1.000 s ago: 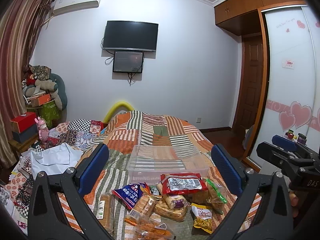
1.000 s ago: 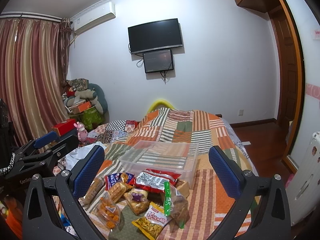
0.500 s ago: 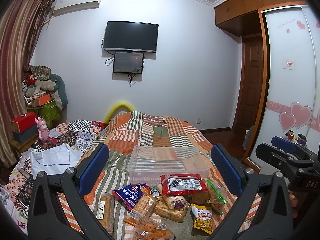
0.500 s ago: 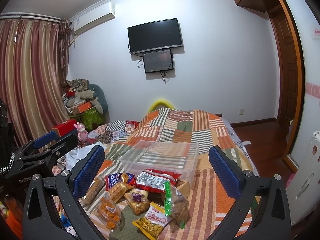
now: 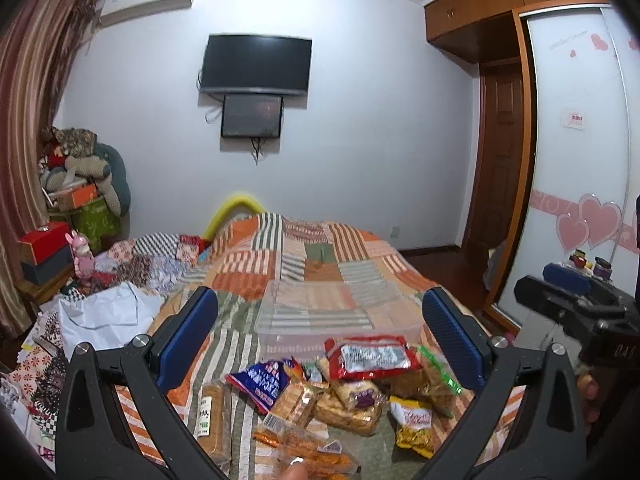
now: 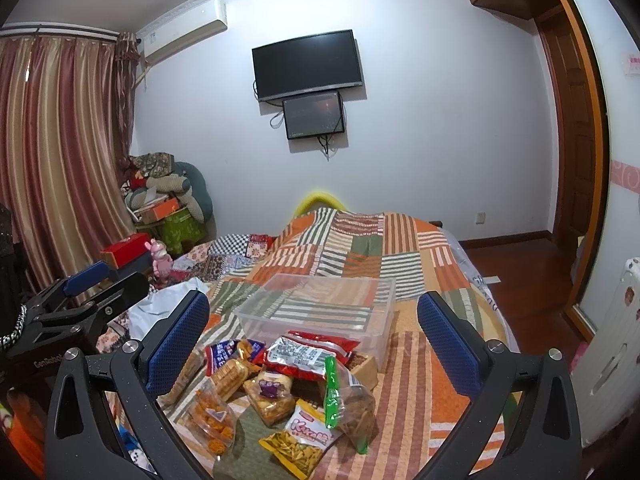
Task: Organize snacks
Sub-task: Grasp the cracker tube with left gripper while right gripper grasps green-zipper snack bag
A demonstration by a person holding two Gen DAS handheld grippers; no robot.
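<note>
A pile of snack packets lies on the striped patchwork bedspread: a red packet with a white label [image 5: 370, 356] [image 6: 310, 354], a blue packet [image 5: 264, 378], bread packs [image 5: 348, 400], a yellow packet [image 6: 304, 438] and a clear bag with a green strip [image 6: 348, 400]. An empty clear plastic box [image 5: 332, 310] [image 6: 320, 306] stands just behind the pile. My left gripper [image 5: 320, 340] is open and empty, held above the pile. My right gripper [image 6: 312, 340] is open and empty, also above it. Each gripper shows at the edge of the other's view.
White cloth and papers [image 5: 104, 316] lie on the bed's left side. A bedside table with boxes and a pink toy [image 5: 82, 250] stands at the left. A wardrobe with sliding doors [image 5: 576, 160] and a wooden floor [image 6: 516, 264] lie to the right.
Both grippers stay open and almost still. The left wrist view has shifted very slightly.
</note>
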